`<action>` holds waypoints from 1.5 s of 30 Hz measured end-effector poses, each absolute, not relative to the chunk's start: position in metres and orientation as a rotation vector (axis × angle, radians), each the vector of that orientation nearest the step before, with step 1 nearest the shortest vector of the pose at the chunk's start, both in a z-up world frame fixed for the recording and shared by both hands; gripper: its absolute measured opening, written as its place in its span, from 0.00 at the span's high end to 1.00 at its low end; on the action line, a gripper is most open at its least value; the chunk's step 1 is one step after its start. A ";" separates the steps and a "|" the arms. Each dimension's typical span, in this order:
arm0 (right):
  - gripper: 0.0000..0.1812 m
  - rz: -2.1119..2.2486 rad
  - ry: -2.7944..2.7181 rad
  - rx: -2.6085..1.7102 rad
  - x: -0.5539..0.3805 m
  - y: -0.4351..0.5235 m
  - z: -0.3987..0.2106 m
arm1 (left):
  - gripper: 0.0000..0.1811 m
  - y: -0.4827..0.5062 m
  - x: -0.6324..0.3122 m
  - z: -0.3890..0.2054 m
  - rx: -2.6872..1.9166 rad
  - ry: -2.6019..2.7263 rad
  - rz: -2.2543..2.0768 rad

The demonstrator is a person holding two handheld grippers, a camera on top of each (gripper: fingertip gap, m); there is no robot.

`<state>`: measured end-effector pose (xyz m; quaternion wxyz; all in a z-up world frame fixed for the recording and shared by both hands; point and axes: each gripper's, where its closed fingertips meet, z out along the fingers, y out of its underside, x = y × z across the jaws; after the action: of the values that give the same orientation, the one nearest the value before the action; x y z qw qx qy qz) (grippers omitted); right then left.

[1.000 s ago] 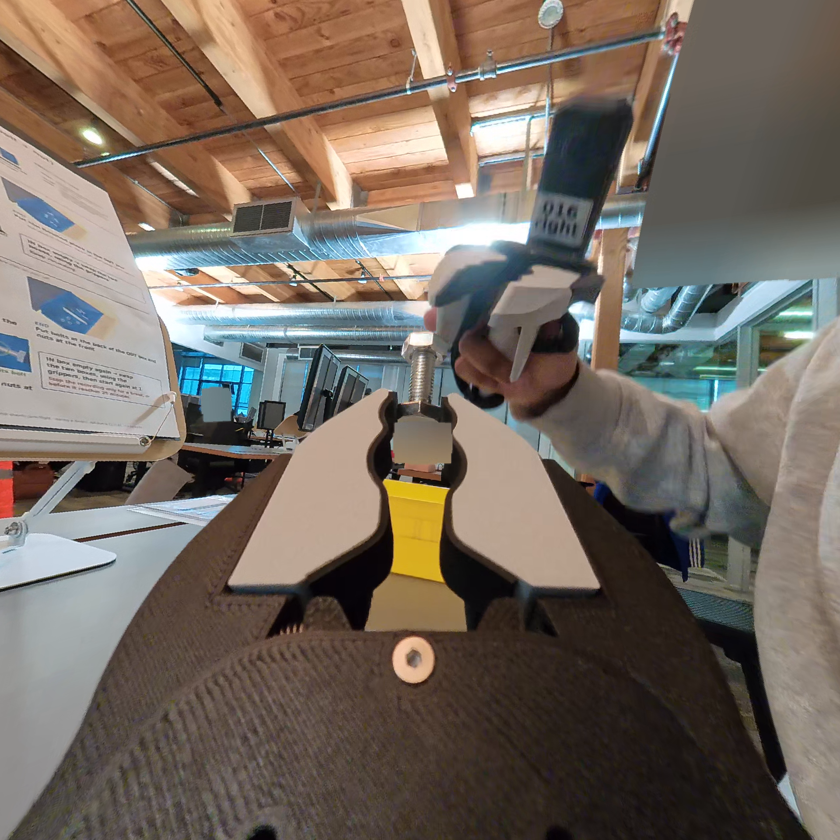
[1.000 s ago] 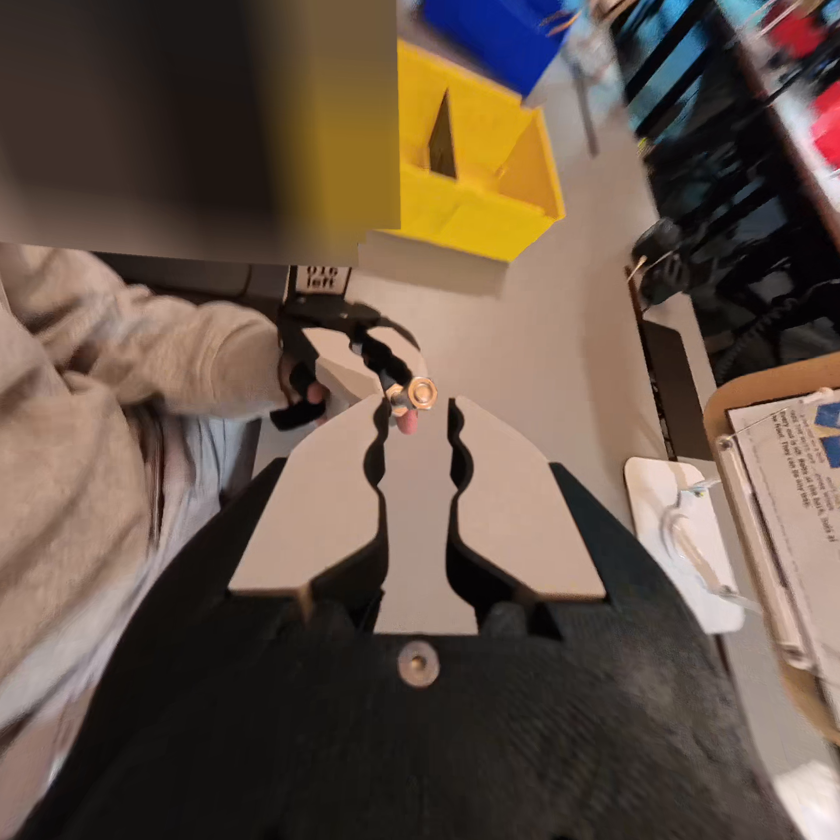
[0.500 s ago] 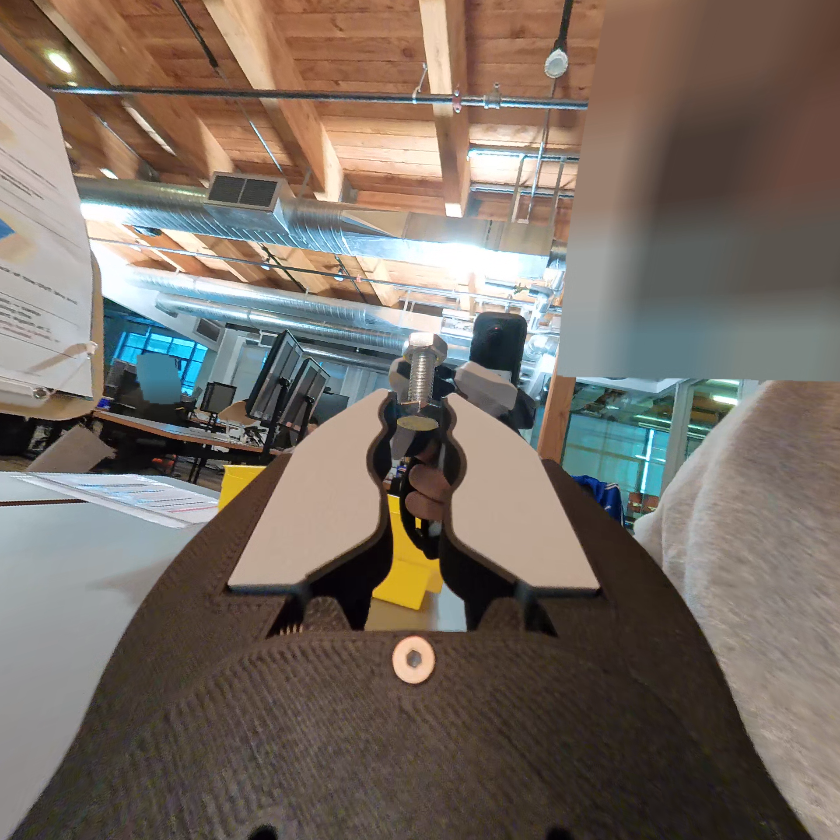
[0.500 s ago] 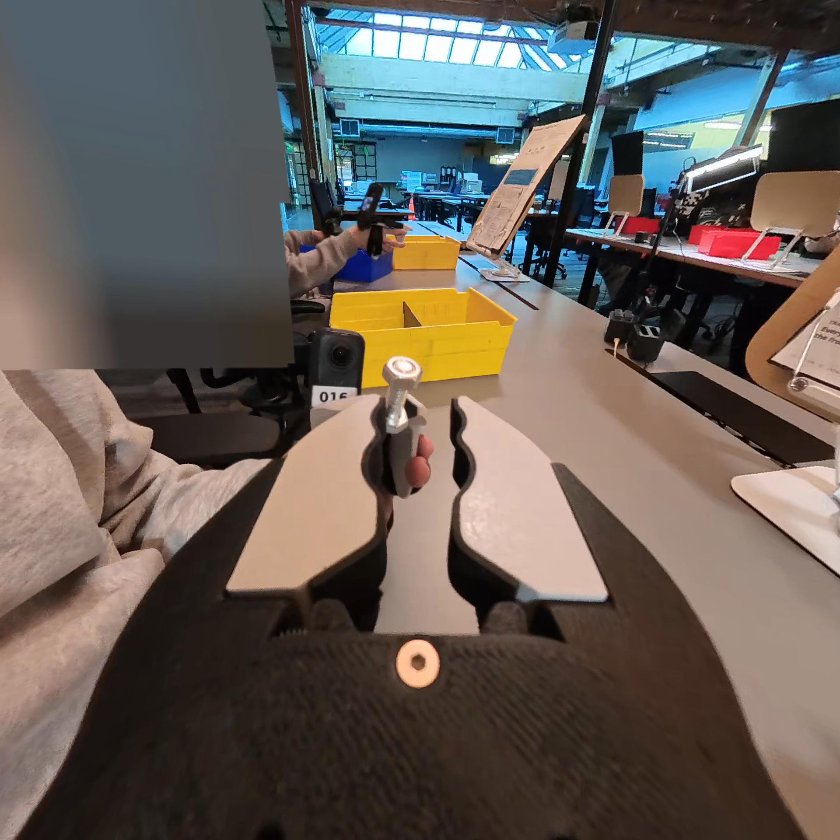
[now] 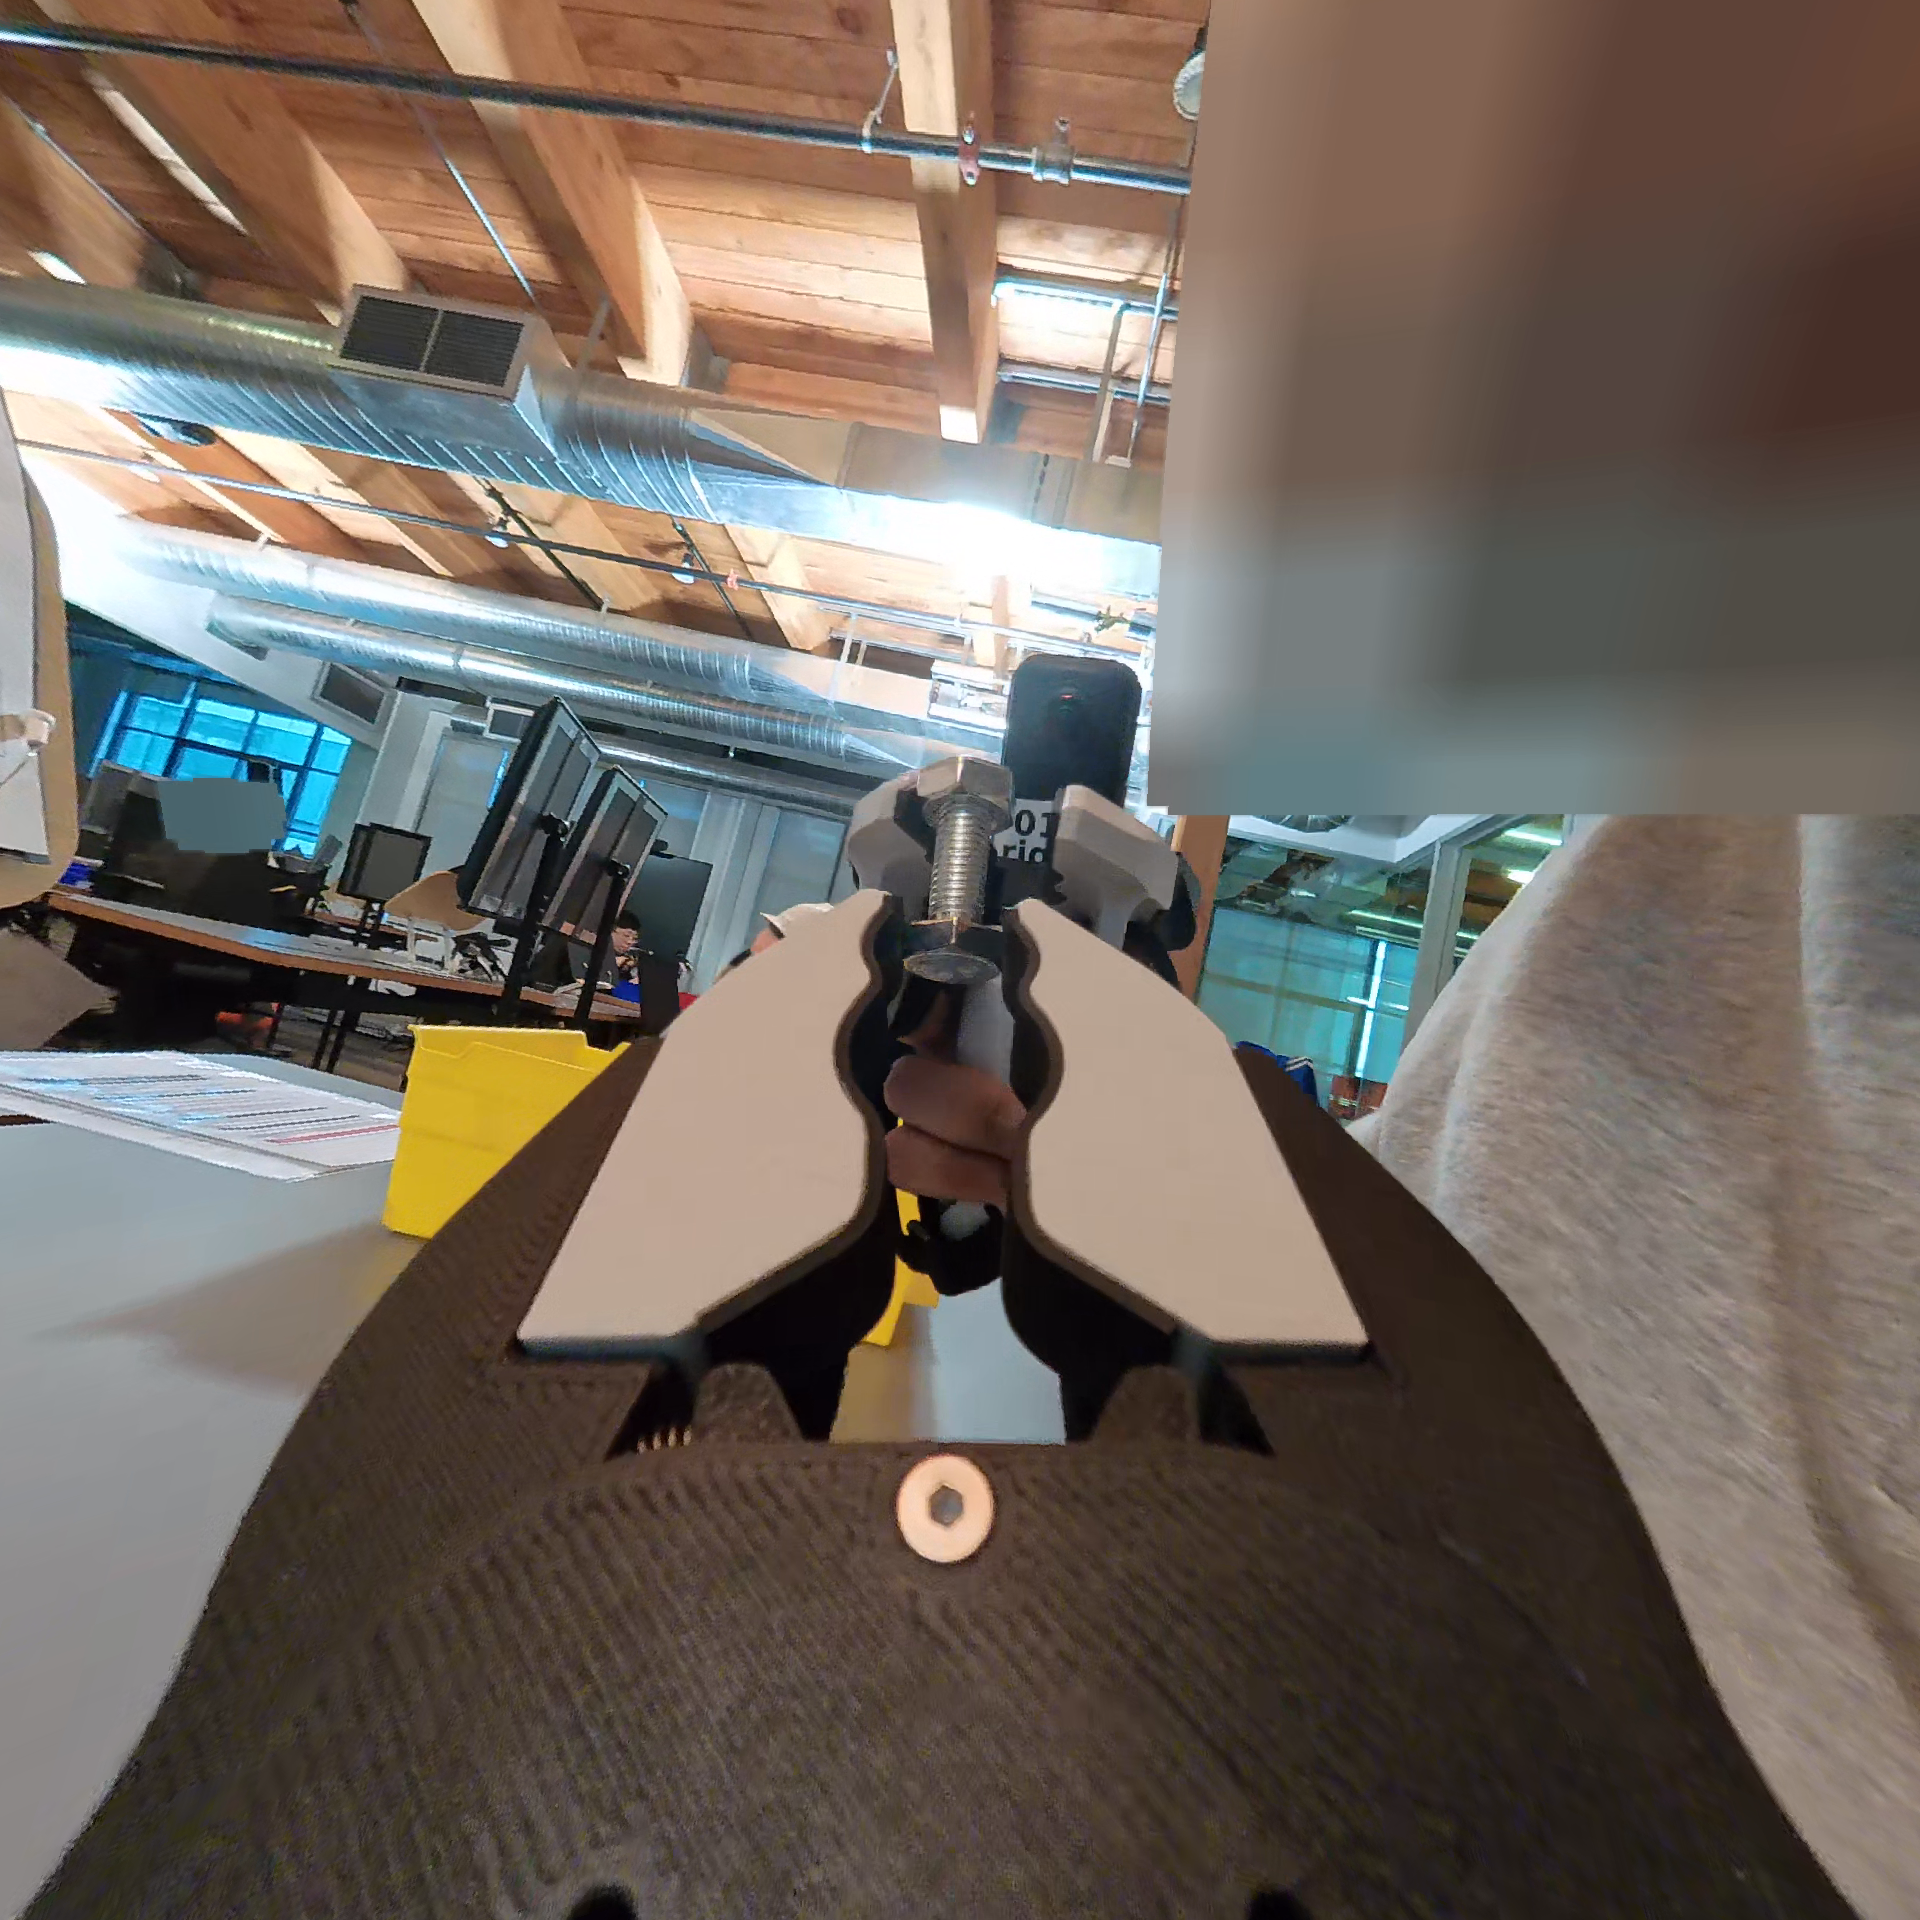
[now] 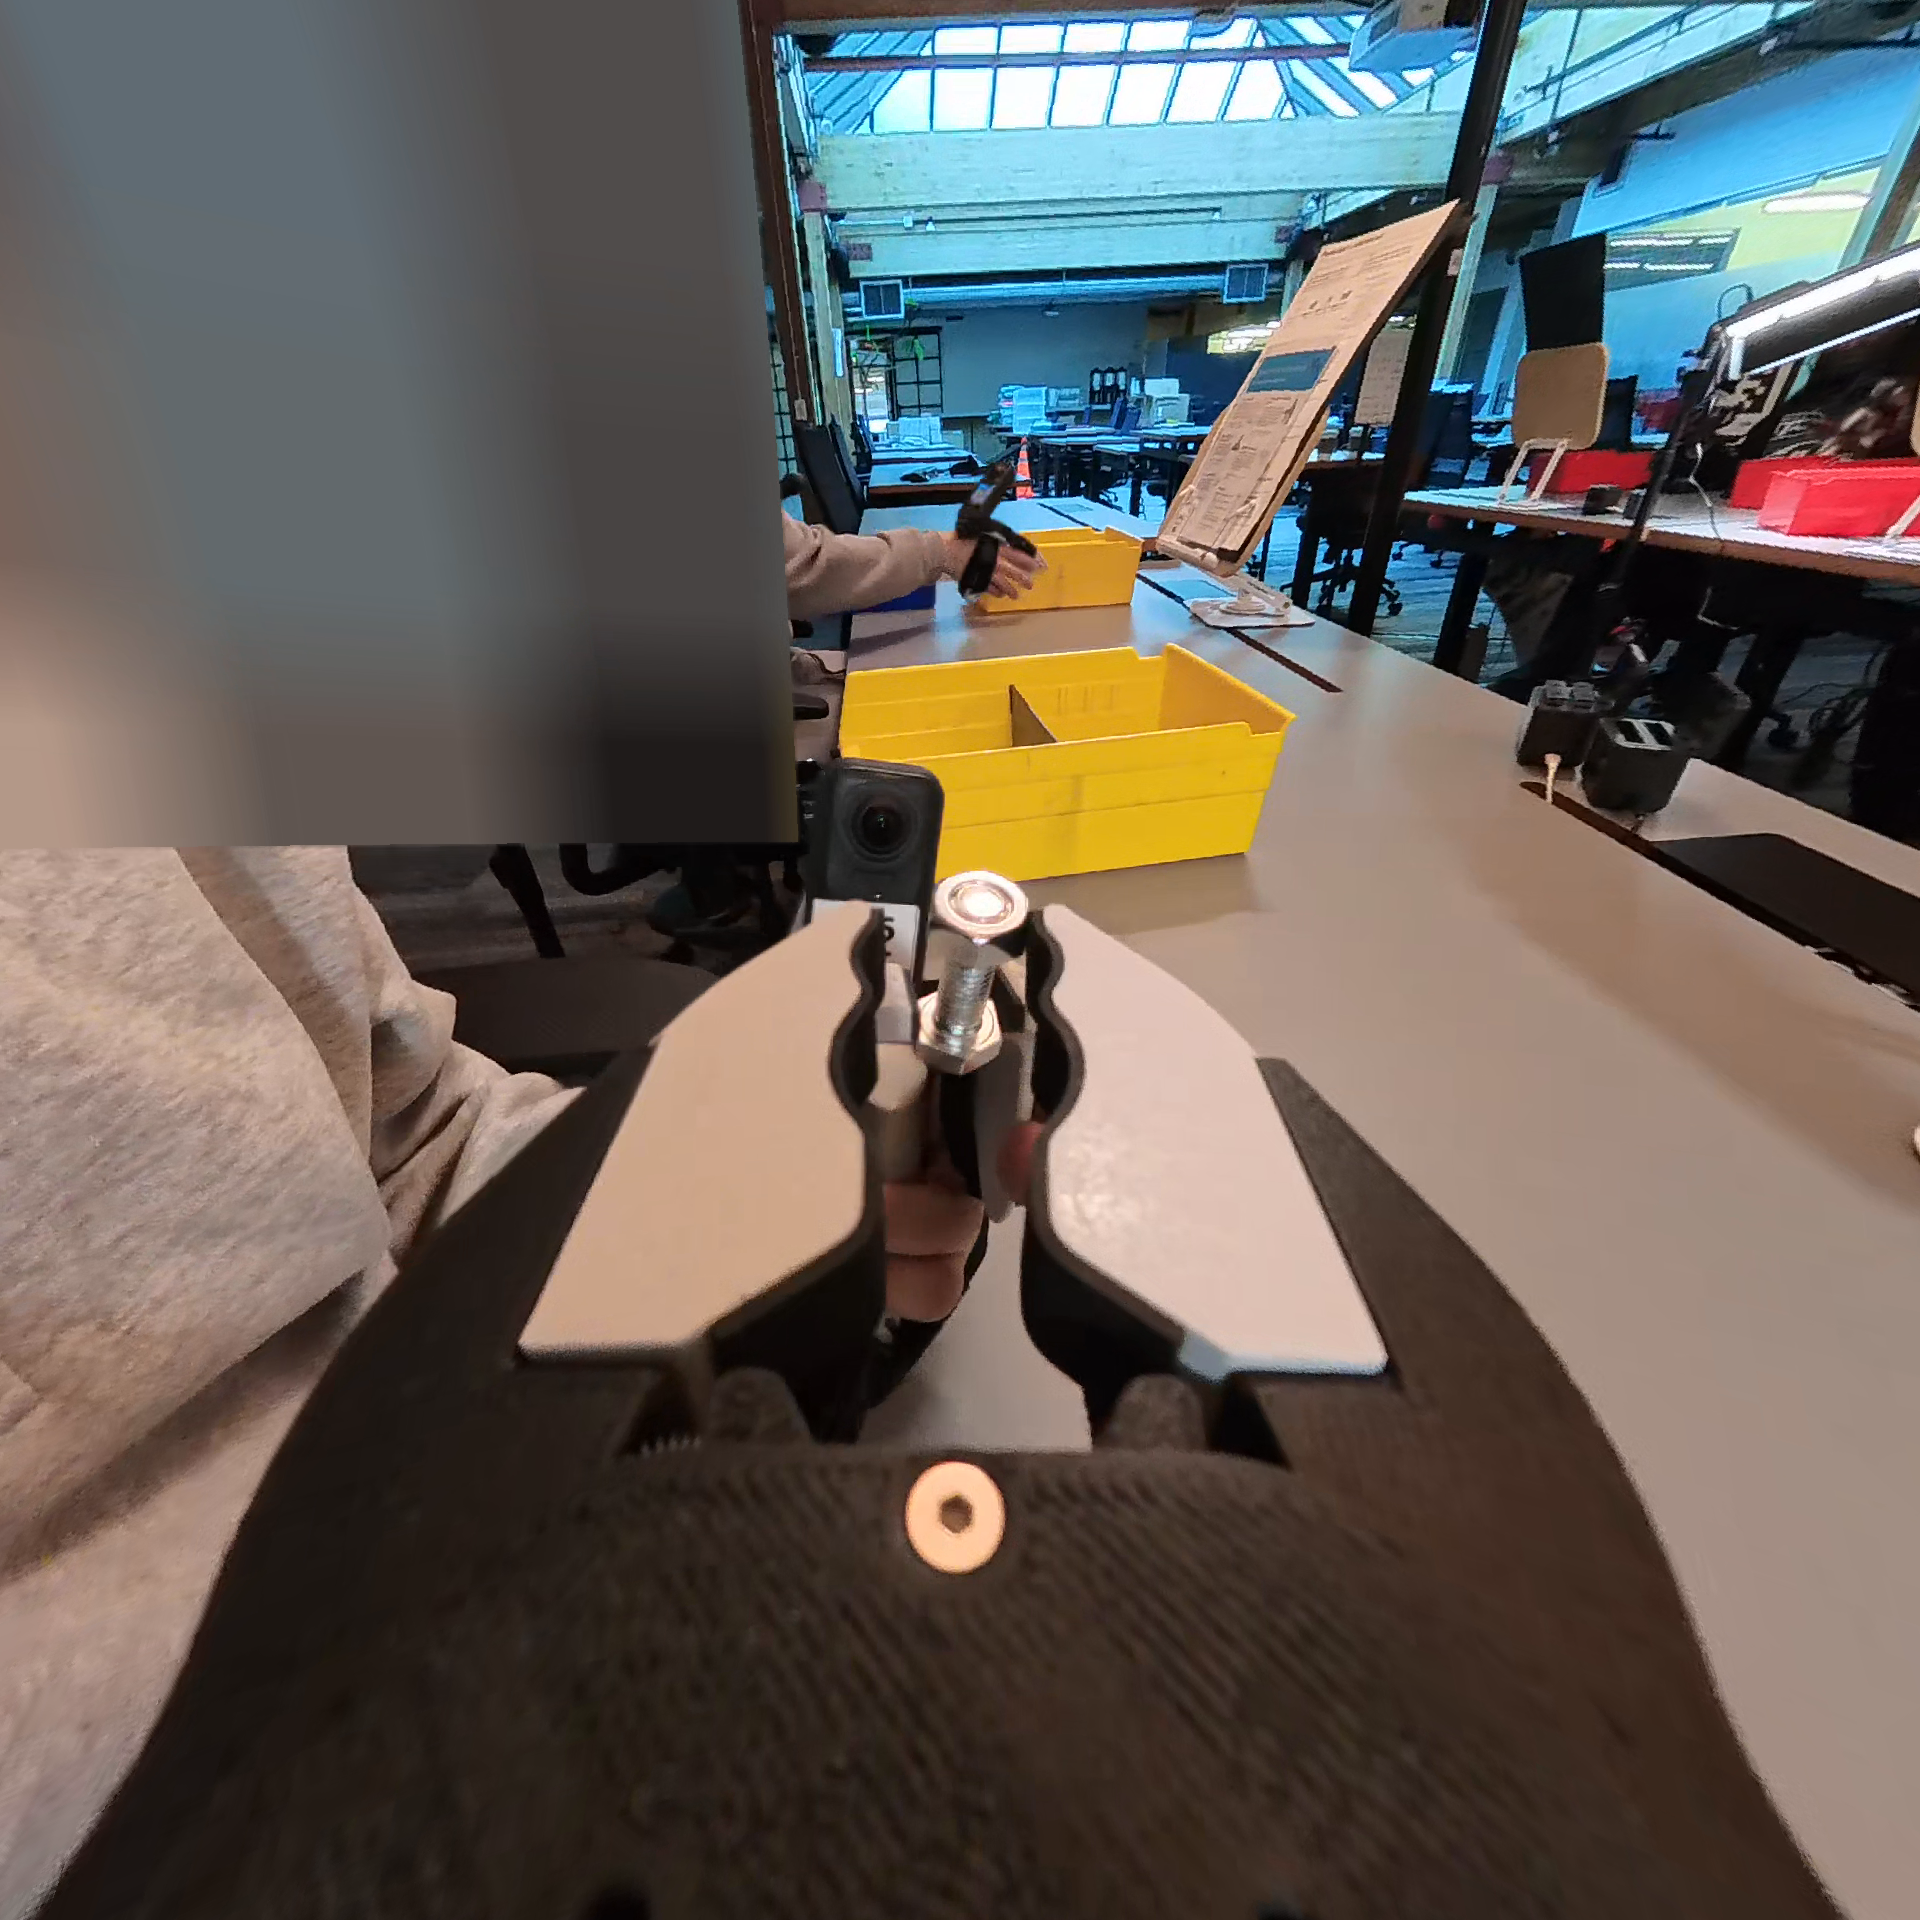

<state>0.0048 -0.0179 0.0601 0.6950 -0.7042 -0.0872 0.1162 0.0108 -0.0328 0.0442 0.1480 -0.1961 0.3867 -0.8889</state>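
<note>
A steel bolt stands upright with its hex head on top and a nut at its lower end. My left gripper is shut on that lower end and holds the bolt up in the air. My right gripper faces it, open, with the bolt head between its fingertips and a gap on each side. In the left wrist view the right gripper's fingers flank the head. In the right wrist view the left gripper's fingers show below the nut. A person's grey sleeve is close by.
A yellow divided bin sits on the grey table beyond the grippers; it also shows in the left wrist view. A paper sheet lies to the left. Black chargers and a document stand are farther off. Another person's hand reaches a second yellow bin. Both grippers' tips are close together, under 4 cm apart.
My right gripper came down from above, swung level, and closed in until the bolt head sits between its open fingers. My left gripper kept hold of the bolt and turned slightly.
</note>
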 end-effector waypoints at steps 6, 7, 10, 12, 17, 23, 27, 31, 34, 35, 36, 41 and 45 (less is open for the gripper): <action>0.90 0.271 -0.180 -1.586 0.008 -0.020 0.057 | 0.90 -0.036 0.011 0.041 -0.566 1.143 -2.531; 0.90 0.270 -0.176 -1.589 0.009 -0.020 0.057 | 0.90 -0.036 0.011 0.041 -0.566 1.148 -2.525; 0.90 0.241 -0.178 -1.606 0.012 -0.020 0.055 | 0.90 -0.036 0.015 0.039 -0.594 1.150 -2.491; 0.90 0.229 -0.182 -1.615 0.013 -0.022 0.054 | 0.89 -0.036 0.017 0.038 -0.609 1.150 -2.466; 0.90 0.241 -0.160 -1.612 0.022 -0.028 0.059 | 0.83 -0.037 0.023 0.032 -0.652 1.188 -2.391; 0.90 0.258 -0.160 -1.676 0.032 -0.032 0.049 | 0.83 -0.046 0.029 0.020 -0.649 1.309 -2.202; 0.90 0.245 -0.210 -1.730 0.031 -0.032 0.037 | 0.83 -0.049 0.033 0.012 -0.659 1.372 -2.111; 0.90 0.254 -0.303 -1.755 0.023 -0.035 0.029 | 0.83 -0.049 0.033 0.008 -0.669 1.415 -2.129; 0.90 0.240 -0.387 -1.771 0.021 -0.042 0.025 | 0.83 -0.054 0.027 0.005 -0.660 1.499 -2.221; 0.90 0.241 -0.400 -1.770 0.021 -0.044 0.025 | 0.83 -0.057 0.024 0.004 -0.654 1.528 -2.264; 0.90 0.253 -0.411 -1.764 0.019 -0.046 0.025 | 0.83 -0.058 0.022 0.004 -0.650 1.541 -2.299; 0.90 0.314 -0.446 -1.756 0.013 -0.050 0.025 | 0.83 -0.056 0.021 0.004 -0.643 1.537 -2.276; 0.90 0.332 -0.431 -1.741 0.014 -0.048 0.025 | 0.82 -0.061 0.020 -0.003 -0.633 1.617 -2.245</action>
<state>0.0145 -0.0476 0.0253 0.6123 -0.7546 -0.1867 0.1440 0.0195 -0.0611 -0.0034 0.1513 -0.2205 0.5632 -0.7819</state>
